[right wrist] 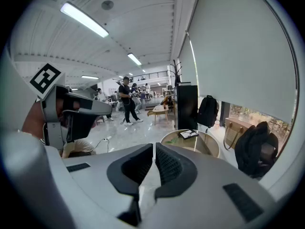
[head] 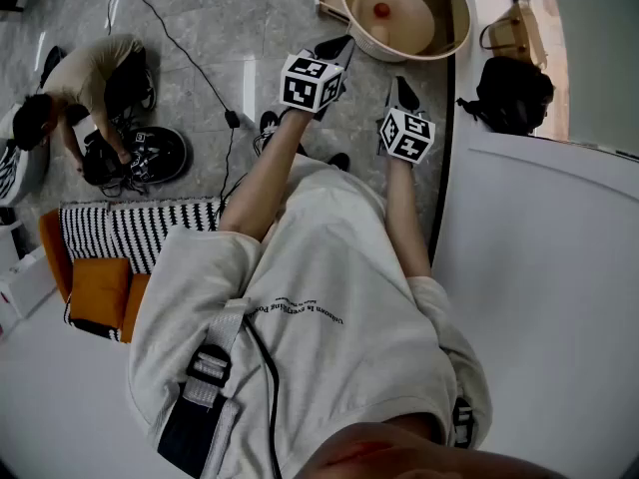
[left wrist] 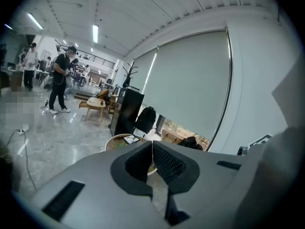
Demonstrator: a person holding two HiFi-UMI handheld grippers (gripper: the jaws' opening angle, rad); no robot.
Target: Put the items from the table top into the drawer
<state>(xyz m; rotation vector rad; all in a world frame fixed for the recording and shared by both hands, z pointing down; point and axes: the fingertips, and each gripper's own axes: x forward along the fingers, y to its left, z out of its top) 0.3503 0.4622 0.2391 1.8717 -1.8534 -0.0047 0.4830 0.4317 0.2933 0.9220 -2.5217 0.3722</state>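
My left gripper (head: 334, 48) and right gripper (head: 403, 95) are held out in front of the person's chest, side by side over the grey floor, each with its marker cube toward the camera. In the left gripper view the left gripper (left wrist: 152, 152) has its dark pads pressed together with nothing between them. The right gripper (right wrist: 154, 157) is likewise shut and empty. The left gripper (right wrist: 71, 113) also shows at the left of the right gripper view. No drawer and no loose items show in any view. A bare white table top (head: 539, 257) lies at the right.
A round wooden-rimmed table (head: 457, 28) with a small red thing (head: 381, 10) stands just ahead. A black backpack (head: 514, 93) sits at the right. A crouching person (head: 85, 78) works on the floor at the left. A striped and orange seat (head: 110, 257) is near.
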